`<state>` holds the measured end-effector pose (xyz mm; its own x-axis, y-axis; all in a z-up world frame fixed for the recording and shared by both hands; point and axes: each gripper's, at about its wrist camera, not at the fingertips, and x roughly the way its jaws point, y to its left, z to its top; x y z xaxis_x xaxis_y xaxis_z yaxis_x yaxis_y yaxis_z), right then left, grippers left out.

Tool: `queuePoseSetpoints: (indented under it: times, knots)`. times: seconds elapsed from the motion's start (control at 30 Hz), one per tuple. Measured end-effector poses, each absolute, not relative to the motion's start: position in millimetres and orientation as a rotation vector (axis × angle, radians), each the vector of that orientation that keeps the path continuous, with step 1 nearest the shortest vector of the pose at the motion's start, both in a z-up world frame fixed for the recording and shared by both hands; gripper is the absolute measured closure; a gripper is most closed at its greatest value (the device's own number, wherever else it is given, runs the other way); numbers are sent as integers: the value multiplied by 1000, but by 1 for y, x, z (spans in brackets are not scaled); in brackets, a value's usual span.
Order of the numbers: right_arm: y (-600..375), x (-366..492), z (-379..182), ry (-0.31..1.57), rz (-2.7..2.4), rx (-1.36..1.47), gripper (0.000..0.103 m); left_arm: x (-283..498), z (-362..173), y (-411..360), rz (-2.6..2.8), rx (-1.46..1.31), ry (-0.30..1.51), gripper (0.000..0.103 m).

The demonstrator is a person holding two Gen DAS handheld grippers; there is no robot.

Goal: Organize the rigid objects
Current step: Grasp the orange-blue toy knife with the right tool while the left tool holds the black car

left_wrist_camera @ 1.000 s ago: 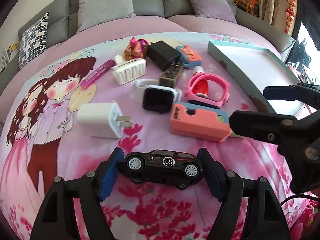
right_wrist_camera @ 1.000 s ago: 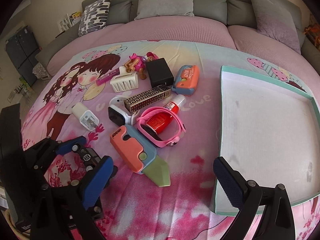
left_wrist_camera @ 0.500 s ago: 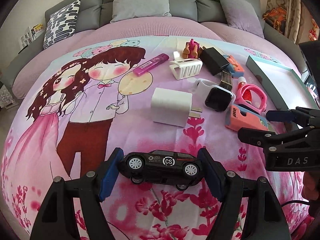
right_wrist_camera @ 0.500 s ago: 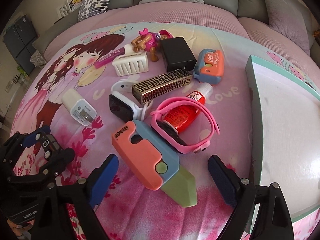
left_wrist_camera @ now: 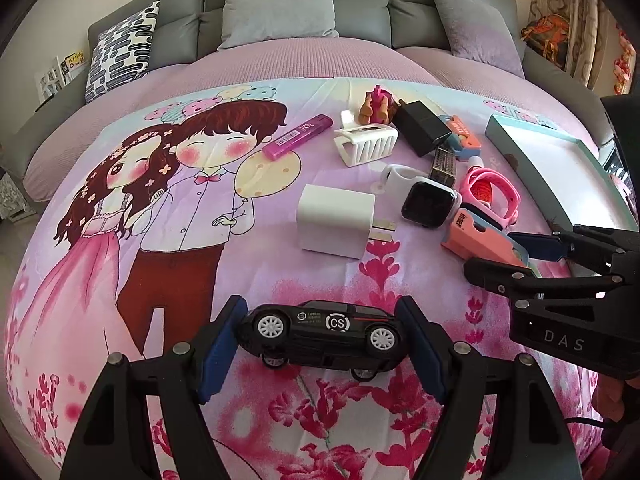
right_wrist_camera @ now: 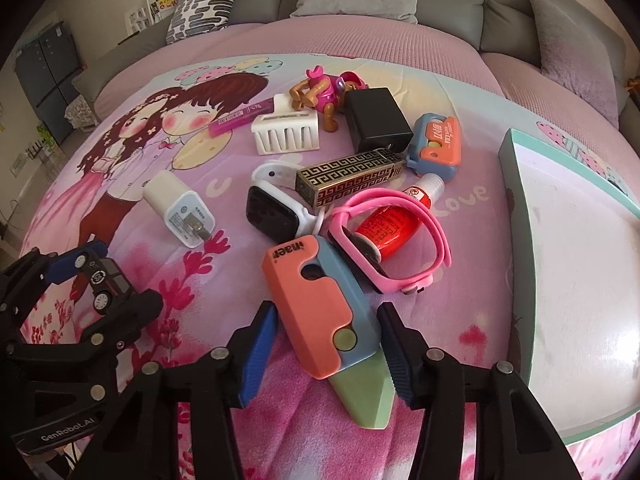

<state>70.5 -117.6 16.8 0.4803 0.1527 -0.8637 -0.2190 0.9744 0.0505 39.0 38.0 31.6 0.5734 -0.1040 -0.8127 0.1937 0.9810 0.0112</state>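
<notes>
My left gripper [left_wrist_camera: 322, 338] is shut on a black toy car [left_wrist_camera: 322, 334] and holds it above the pink bedspread; the car also shows in the right wrist view [right_wrist_camera: 102, 282]. My right gripper [right_wrist_camera: 324, 354] is open, its blue pads on either side of an orange, blue and green toy knife [right_wrist_camera: 326, 322] that lies on the bed; whether they touch it I cannot tell. The knife also shows in the left wrist view [left_wrist_camera: 478, 240]. A teal-rimmed white tray [right_wrist_camera: 516, 216] lies at the right.
A heap lies beyond the knife: white charger [right_wrist_camera: 178, 208], smartwatch [right_wrist_camera: 272, 214], pink band [right_wrist_camera: 394, 236] around a red bottle [right_wrist_camera: 394, 222], gold patterned case [right_wrist_camera: 348, 180], black adapter [right_wrist_camera: 376, 120], orange-blue box [right_wrist_camera: 436, 146], white hair clip [right_wrist_camera: 286, 132], toy figure [right_wrist_camera: 320, 92], magenta tube [right_wrist_camera: 240, 118]. Sofa cushions behind.
My right gripper has moved forward and down until its fingers straddle the toy knife, and has narrowed. My left gripper has swung left and back, still holding the car.
</notes>
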Motion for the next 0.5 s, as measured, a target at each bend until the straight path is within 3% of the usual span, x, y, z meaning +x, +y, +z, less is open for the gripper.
queuePoseSetpoints:
  times: [0.5]
  knots:
    - [-172,63,88,851,173,109,51,56,92,0,-213,111,838,26]
